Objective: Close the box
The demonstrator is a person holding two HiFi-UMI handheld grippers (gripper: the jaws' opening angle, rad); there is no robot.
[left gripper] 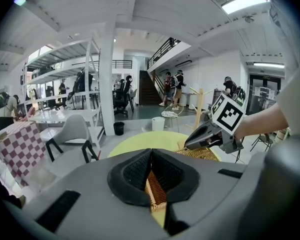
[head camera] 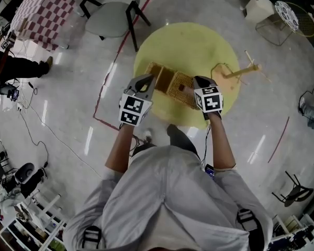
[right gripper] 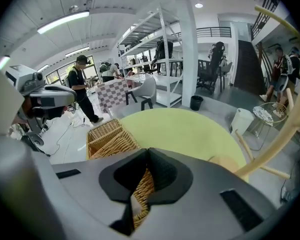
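Over the box ends: left gripper [head camera: 149, 81], jaws together, empty; right gripper [head camera: 199, 82], likewise closed on nothing. Box [head camera: 172, 83]: wicker, apparently open, on yellow surface [head camera: 199, 41]. Risk: closed tips may slip on the weave or shove the light box sideways. Nearby: wooden stand [head camera: 246, 69] at right, chair [head camera: 112, 14] beyond; neither obstructs.

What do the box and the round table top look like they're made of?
Box: woven wicker, probably rattan or willow, natural tan, unpainted; interlaced strands show. Round table top: smooth, matte, pale yellow, likely laminate or painted board; the look doesn't settle which.
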